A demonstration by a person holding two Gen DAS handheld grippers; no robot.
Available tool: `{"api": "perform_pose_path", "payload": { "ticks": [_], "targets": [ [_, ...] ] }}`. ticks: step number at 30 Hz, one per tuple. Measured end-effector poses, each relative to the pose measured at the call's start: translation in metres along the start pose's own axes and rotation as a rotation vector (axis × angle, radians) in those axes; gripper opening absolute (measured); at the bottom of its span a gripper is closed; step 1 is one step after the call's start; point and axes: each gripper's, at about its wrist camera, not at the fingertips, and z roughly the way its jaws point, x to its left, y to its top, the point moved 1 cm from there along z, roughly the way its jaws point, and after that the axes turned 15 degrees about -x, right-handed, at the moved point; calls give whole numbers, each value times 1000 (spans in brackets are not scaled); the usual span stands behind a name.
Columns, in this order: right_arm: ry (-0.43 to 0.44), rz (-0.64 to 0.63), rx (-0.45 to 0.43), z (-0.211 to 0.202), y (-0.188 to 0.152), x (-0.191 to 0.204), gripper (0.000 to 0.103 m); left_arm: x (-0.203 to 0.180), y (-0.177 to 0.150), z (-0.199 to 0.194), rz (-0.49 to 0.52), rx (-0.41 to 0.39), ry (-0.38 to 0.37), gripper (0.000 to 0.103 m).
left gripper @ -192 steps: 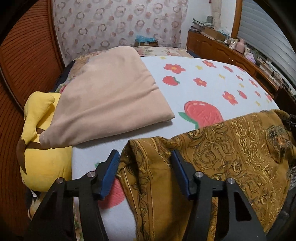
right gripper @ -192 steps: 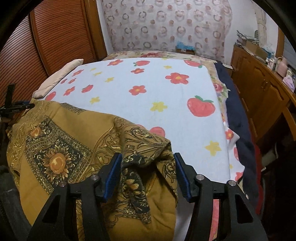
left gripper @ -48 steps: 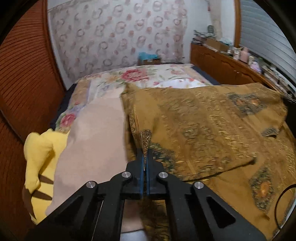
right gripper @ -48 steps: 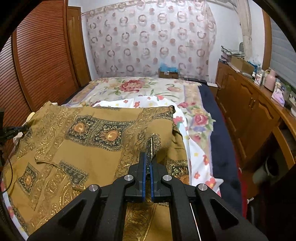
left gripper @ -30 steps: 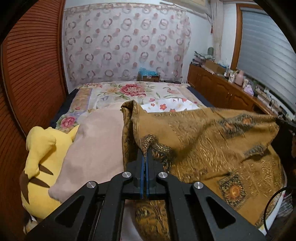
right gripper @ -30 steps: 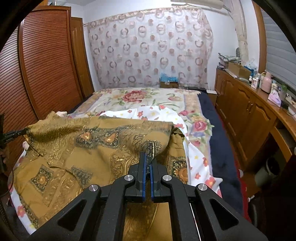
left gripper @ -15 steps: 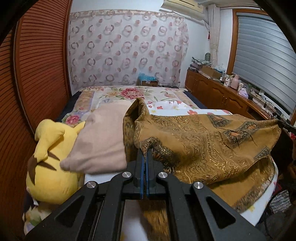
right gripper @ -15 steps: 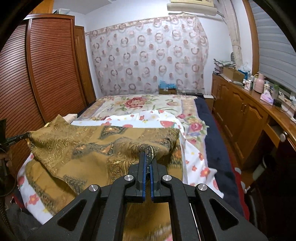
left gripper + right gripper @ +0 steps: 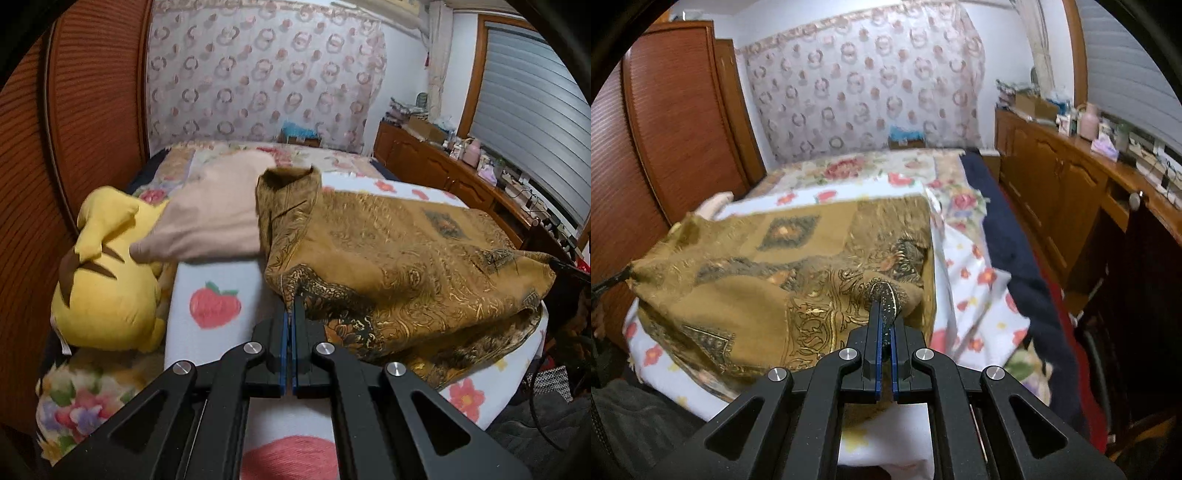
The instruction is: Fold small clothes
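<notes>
Mustard-gold patterned cloth (image 9: 399, 251) lies doubled over on the bed's flower-print sheet (image 9: 218, 280), its upper layer stretched between my two grippers and sagging in the middle. On its left side it lies against a beige folded blanket (image 9: 210, 218), which rests against a yellow plush toy (image 9: 107, 288); bare sheet shows in front of the blanket. On its right side the sheet (image 9: 975, 291) and a dark blue cover (image 9: 1015, 251) fall off the bed's edge toward a wooden cabinet (image 9: 1067, 206), with a strip of floor between. Near me the cloth's lower layer reaches the bed's front edge. Both my grippers point forward and downward across the bed. My left gripper (image 9: 289, 314) has its jaws clamped tight on one corner of the cloth, a thin point of fabric standing up between the blue pads (image 9: 283, 332). My right gripper (image 9: 885, 328) has its jaws likewise pressed together on the other corner (image 9: 886, 295), which bunches dark just above the tips.
</notes>
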Motion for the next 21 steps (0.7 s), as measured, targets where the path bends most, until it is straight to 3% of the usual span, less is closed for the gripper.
{"api": "perform_pose_path", "payload": {
  "ticks": [3,8,12,15,18,20,21],
  "targets": [
    [9,18,-16,7,9,-2,3,-1,6,-7,-8,-28,-9,2],
    [29,-12,-93,-7,45,5,3,-12,43,-29,1,-104,-54,2],
    [31,-16,-123,-20,70,7,3,-15,58,-41,15,-120,-49,2],
    [29,-30,-82,-18,64,2,3,-12,45,-35,33,-60,-32,2],
    [15,-23,-12,-4,35,-4,3,-6,20,-20,32,15,-22,3],
    [1,-26,48,11,22,-5,3,-1,3,-12,31,58,-8,12],
    [-8,-30,67,18,19,-5,6,1,-2,-10,28,67,-5,22]
  ]
}}
